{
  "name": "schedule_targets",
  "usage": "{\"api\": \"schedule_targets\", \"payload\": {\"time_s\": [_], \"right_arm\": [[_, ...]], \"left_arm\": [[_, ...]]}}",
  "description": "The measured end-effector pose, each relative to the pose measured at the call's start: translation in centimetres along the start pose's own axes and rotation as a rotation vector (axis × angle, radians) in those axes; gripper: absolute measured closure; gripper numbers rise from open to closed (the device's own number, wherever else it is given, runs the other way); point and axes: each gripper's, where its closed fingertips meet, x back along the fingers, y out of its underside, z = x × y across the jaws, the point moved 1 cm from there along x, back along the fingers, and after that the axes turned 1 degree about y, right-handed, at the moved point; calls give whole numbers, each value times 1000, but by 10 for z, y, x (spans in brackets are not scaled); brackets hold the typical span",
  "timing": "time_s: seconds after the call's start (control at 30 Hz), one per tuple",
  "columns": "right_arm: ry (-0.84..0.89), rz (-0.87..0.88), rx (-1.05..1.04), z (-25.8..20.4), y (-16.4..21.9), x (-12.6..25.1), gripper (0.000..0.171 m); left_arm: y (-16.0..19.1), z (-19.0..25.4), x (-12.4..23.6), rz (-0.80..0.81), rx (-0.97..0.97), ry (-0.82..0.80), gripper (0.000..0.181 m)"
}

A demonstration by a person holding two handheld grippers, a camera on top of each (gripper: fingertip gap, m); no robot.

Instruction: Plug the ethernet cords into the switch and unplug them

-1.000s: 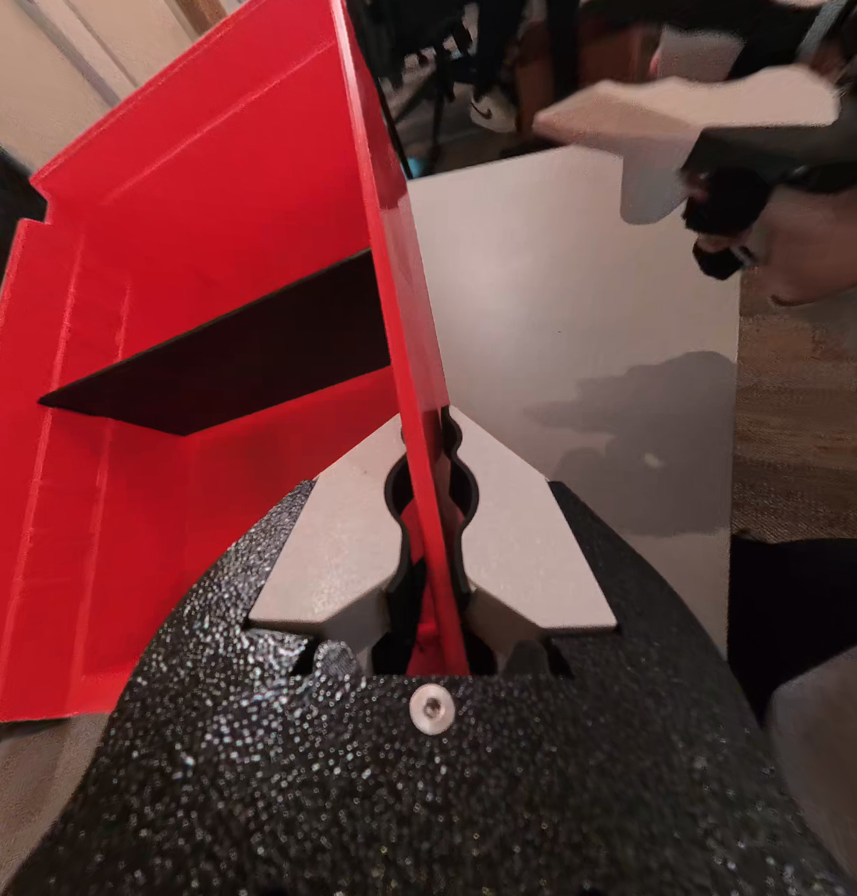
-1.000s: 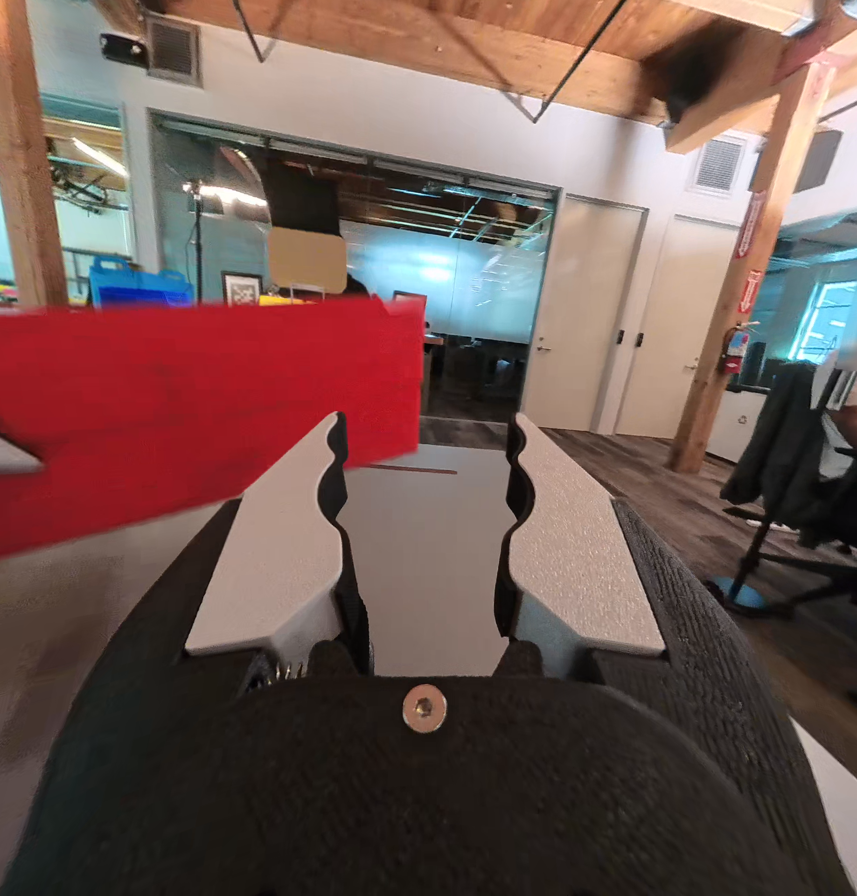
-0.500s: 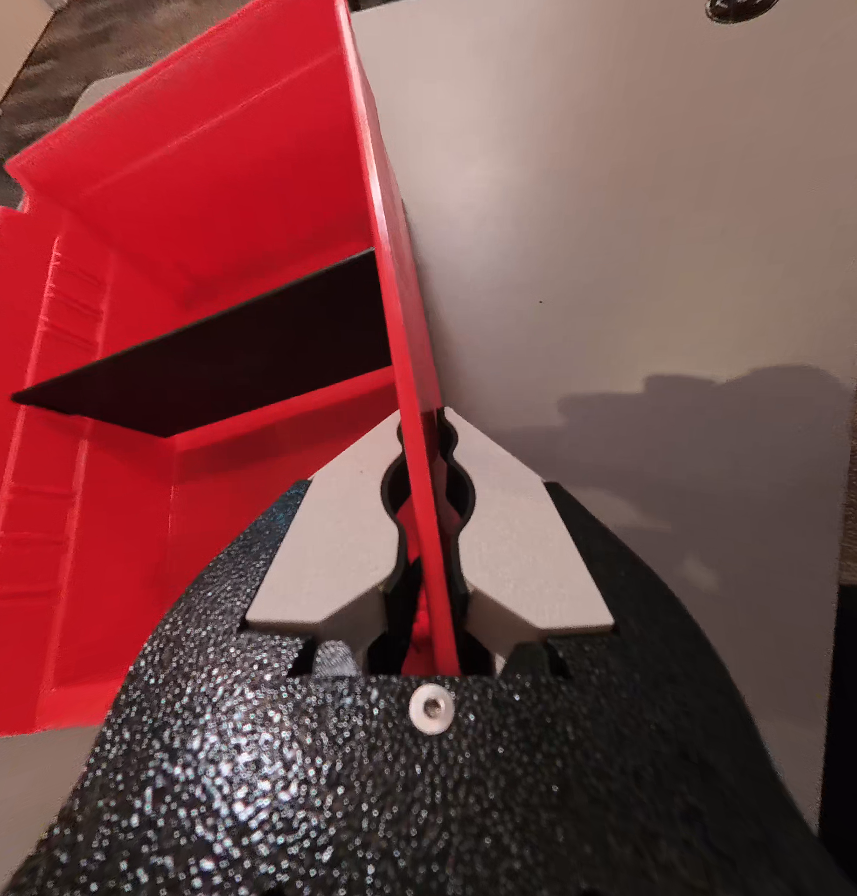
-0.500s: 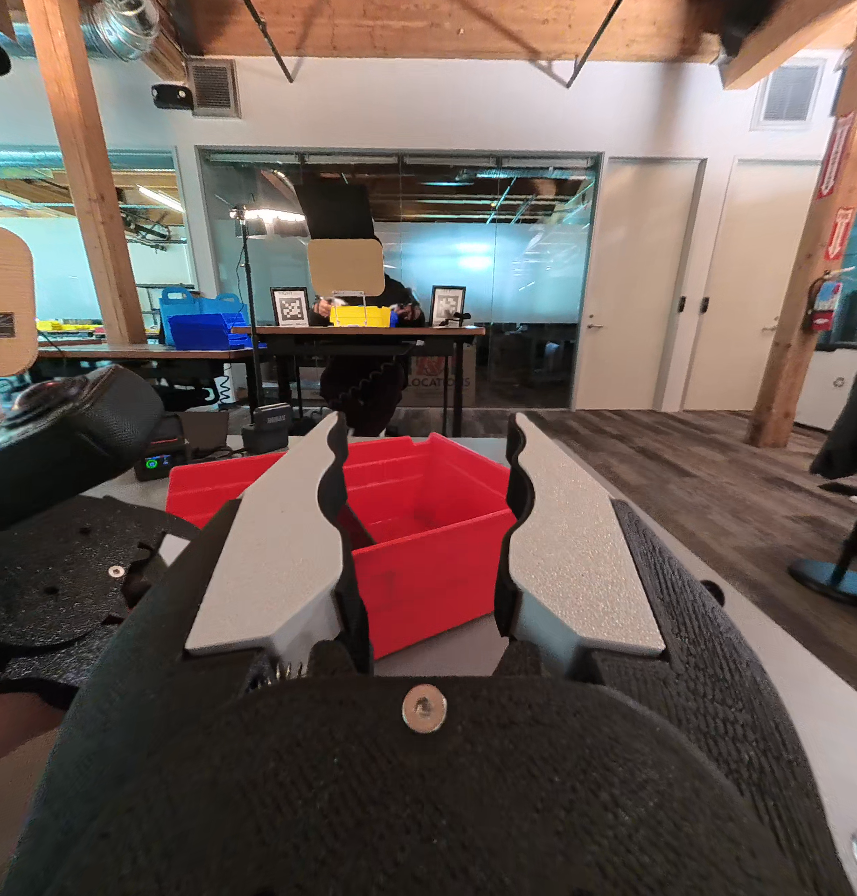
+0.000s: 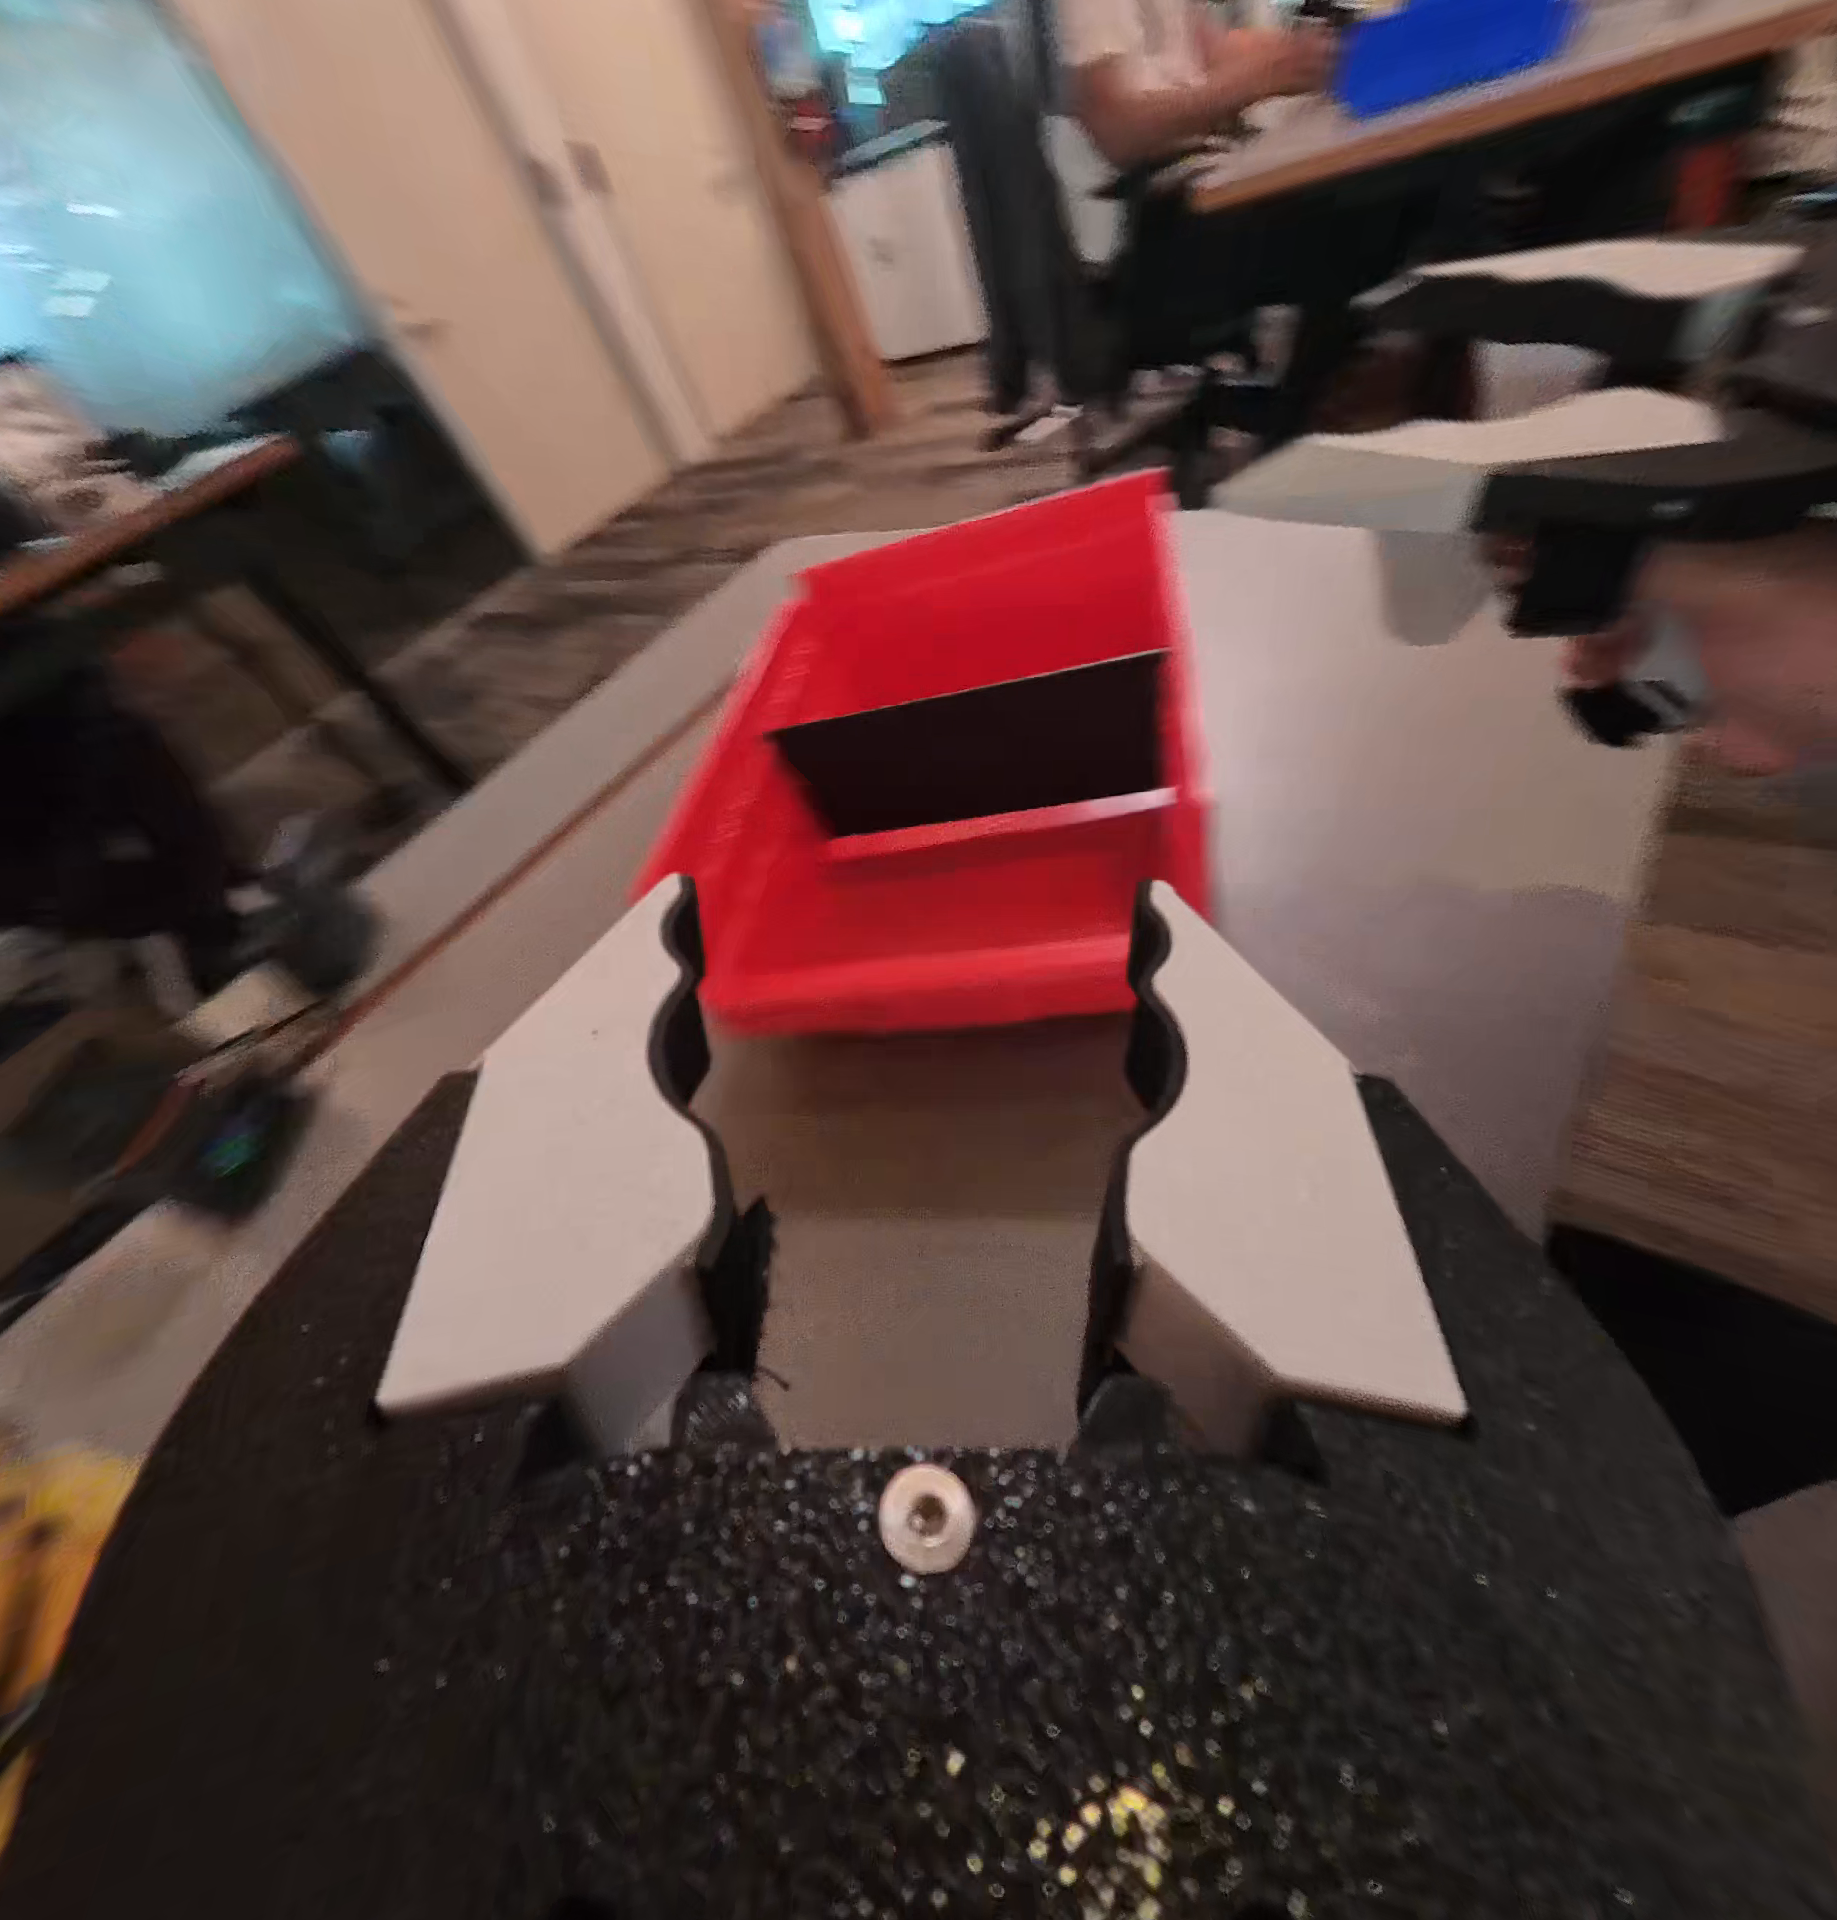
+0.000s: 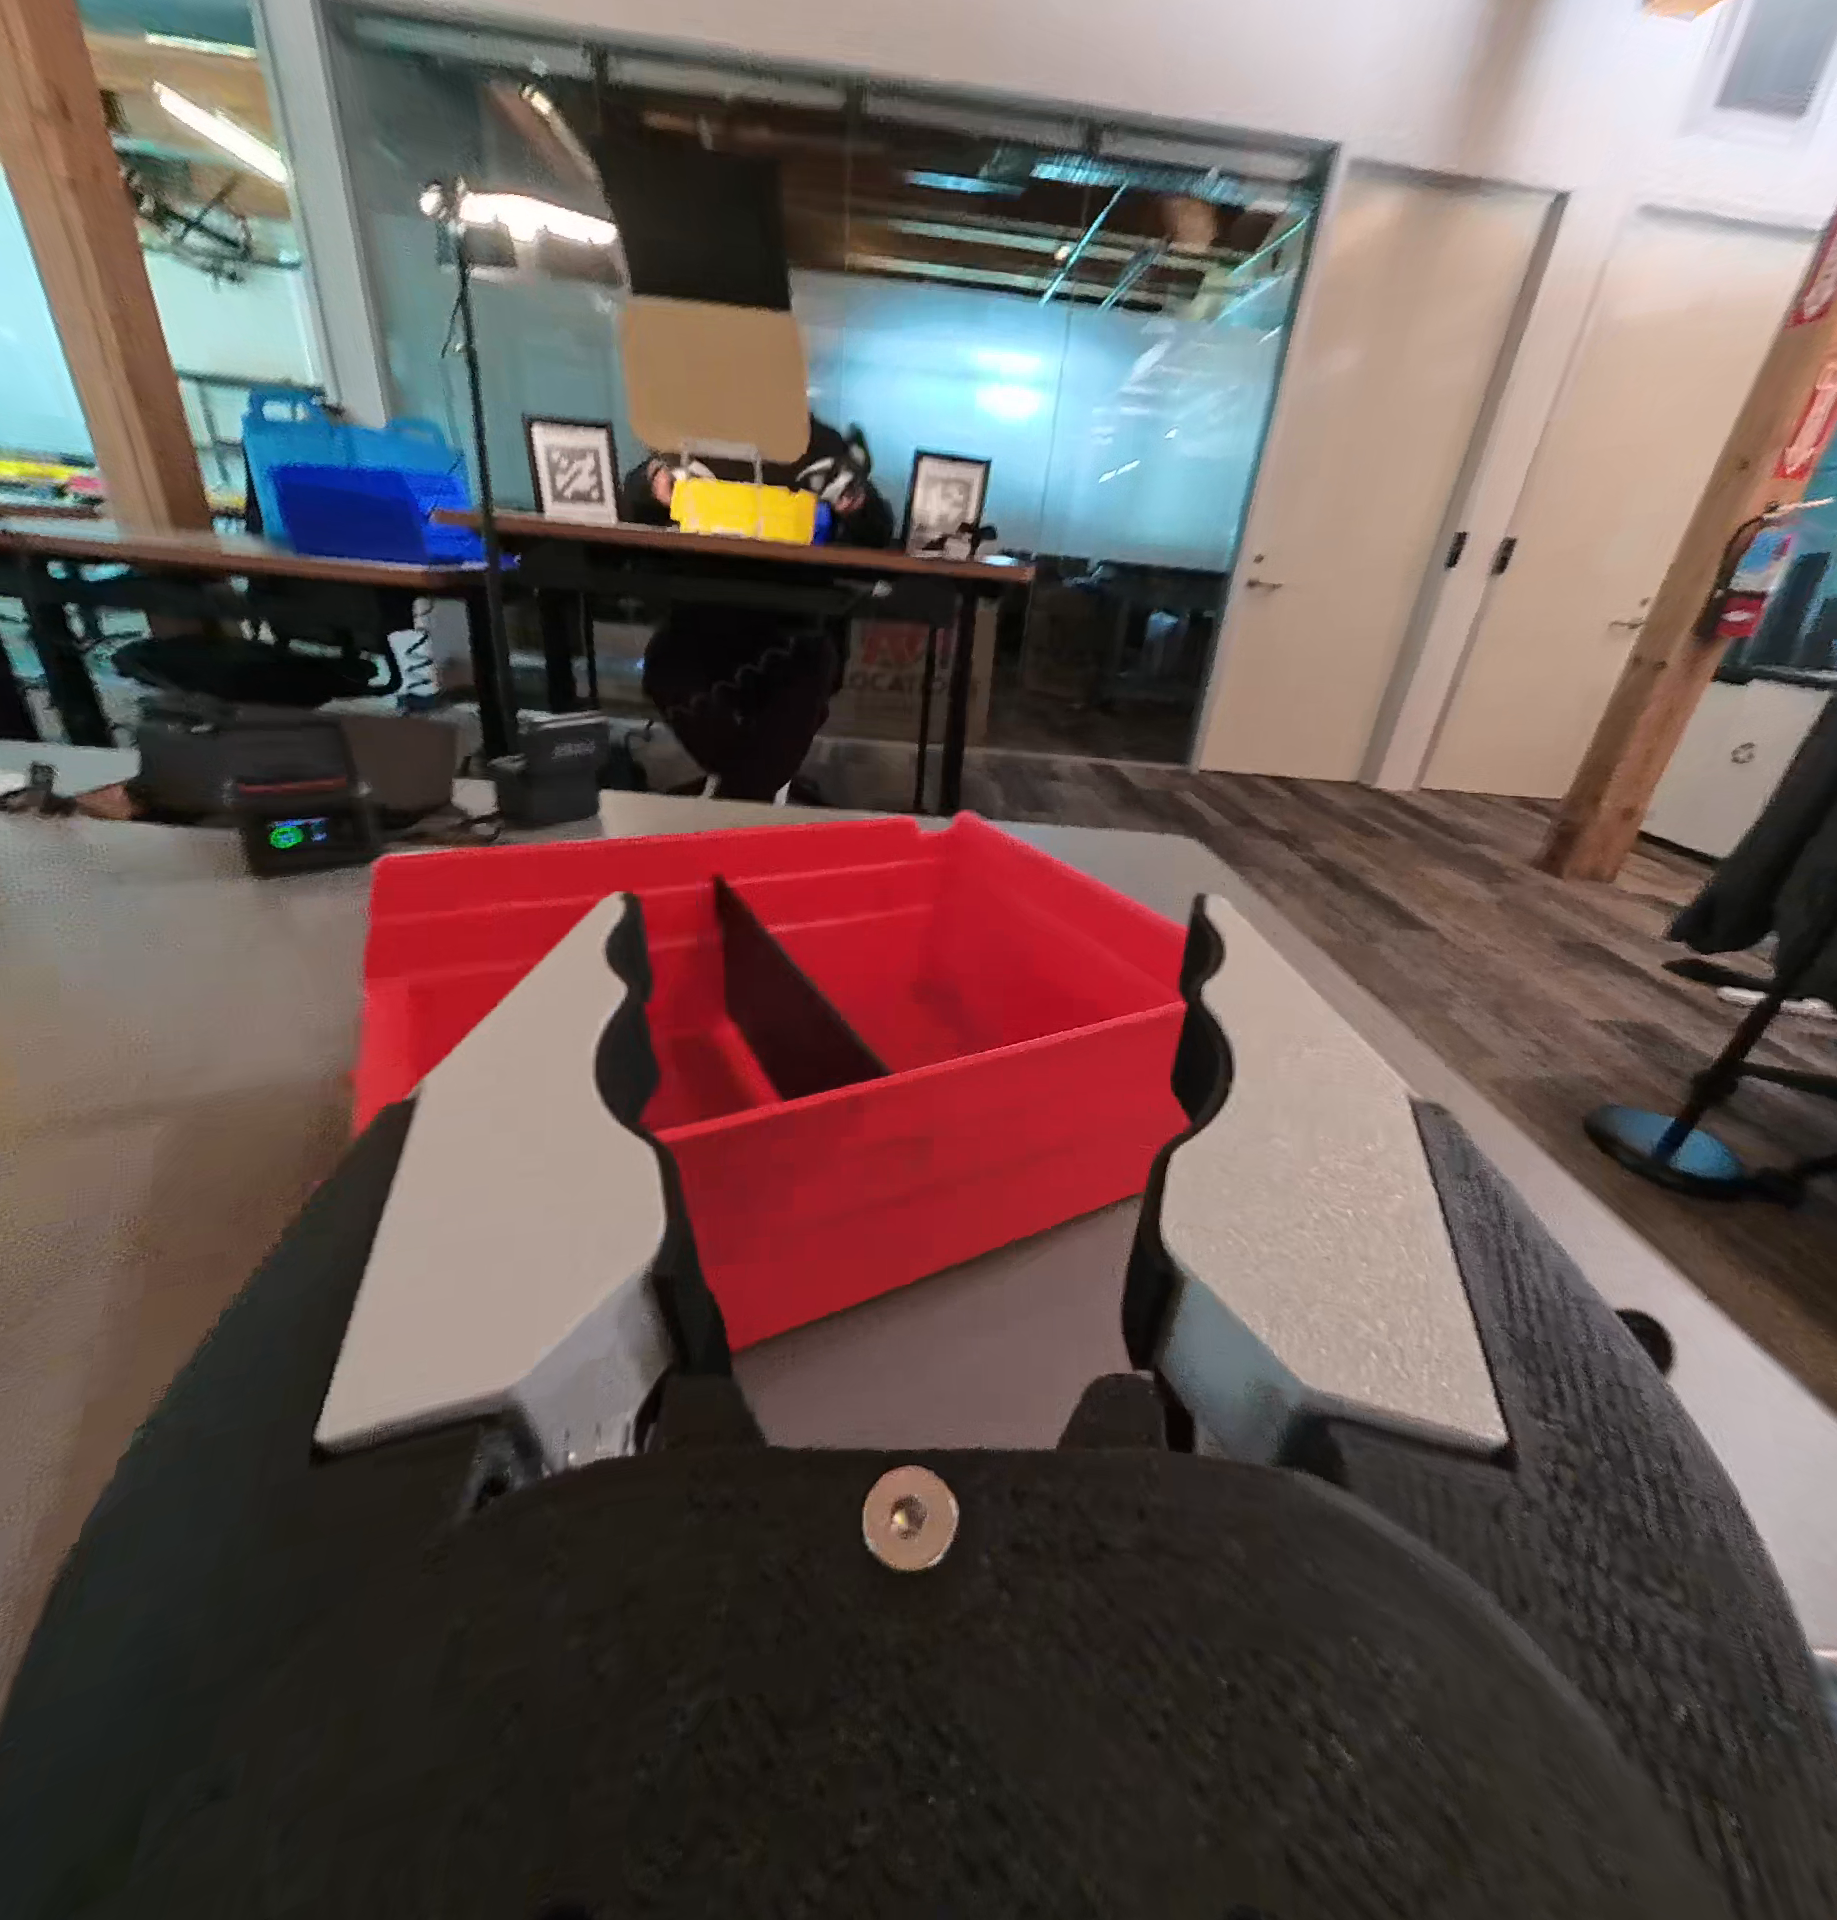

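No ethernet cord or switch shows in either view. A red bin (image 5: 914, 987) with a black divider (image 5: 976, 748) stands on the grey table (image 5: 1361, 831), just ahead of my left gripper (image 5: 916, 899), which is open and empty. The left wrist view is blurred. The right gripper's fingers (image 5: 1361, 483) show at that view's upper right, beyond the bin. In the right wrist view my right gripper (image 6: 914, 909) is open and empty, a short way in front of the red bin (image 6: 924, 1174) and its divider (image 6: 789, 1018). Both compartments look empty.
A small black device with a lit green screen (image 6: 296, 836) sits at the table's (image 6: 145, 987) far left. The table's right edge drops to a wood floor with a chair base (image 6: 1662, 1153). A person sits at a far desk (image 6: 748, 561) with a yellow box.
My left gripper let go of the red bin's side wall, opened and pulled back. The bin now rests on the table. My right gripper opened wider.
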Motion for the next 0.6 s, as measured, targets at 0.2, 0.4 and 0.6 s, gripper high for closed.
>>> {"api": "schedule_targets", "payload": {"time_s": [0.2, 0.4, 0.6], "right_arm": [[-76, -40, 10, -63, 8, -4, 43], [8, -222, 27, -88, 51, -17, 33], [97, -410, 95, -73, 91, -18, 40]], "left_arm": [[78, -129, 146, -50, 176, -558, 72], [174, -166, 222, -204, 417, -750, 58], [215, -172, 230, -402, 412, -761, 68]]}}
